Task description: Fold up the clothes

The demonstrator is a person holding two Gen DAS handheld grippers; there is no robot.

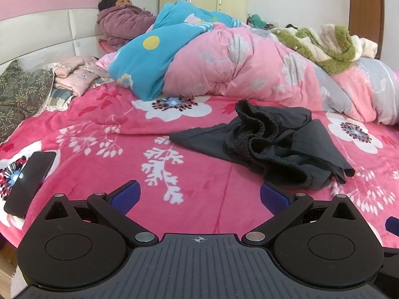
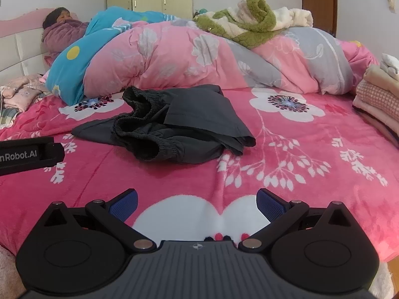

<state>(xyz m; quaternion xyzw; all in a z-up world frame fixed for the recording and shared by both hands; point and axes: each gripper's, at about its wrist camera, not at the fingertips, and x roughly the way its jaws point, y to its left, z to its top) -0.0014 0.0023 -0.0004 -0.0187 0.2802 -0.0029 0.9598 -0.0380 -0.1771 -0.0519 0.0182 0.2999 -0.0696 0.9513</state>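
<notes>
The dark shorts [image 2: 174,122] lie crumpled on the pink floral blanket [image 2: 299,154], elastic waistband [image 2: 139,134] bunched and gaping toward us, one leg panel flopped over the rest, another corner [image 1: 184,137] trailing off to the left; not folded as they lie. We hold both tools low over the blanket short of the garment: left gripper [image 1: 198,196] with its blue pads spread wide and nothing between them, right gripper [image 2: 197,201] likewise apart and empty. Risks we see: the layers overlap, so a pinch at the waistband could catch only one ply, or too many, and drag the heap rather than spread it. The plush blanket is soft and could get nipped along with the cloth. A phone [image 1: 30,182] lies on the blanket just left of the left gripper, so a wide sweep could knock it. The stack of folded clothes [image 2: 376,94] at the far right and the quilt [image 2: 174,57] behind limit the flat area for laying the shorts out.
</notes>
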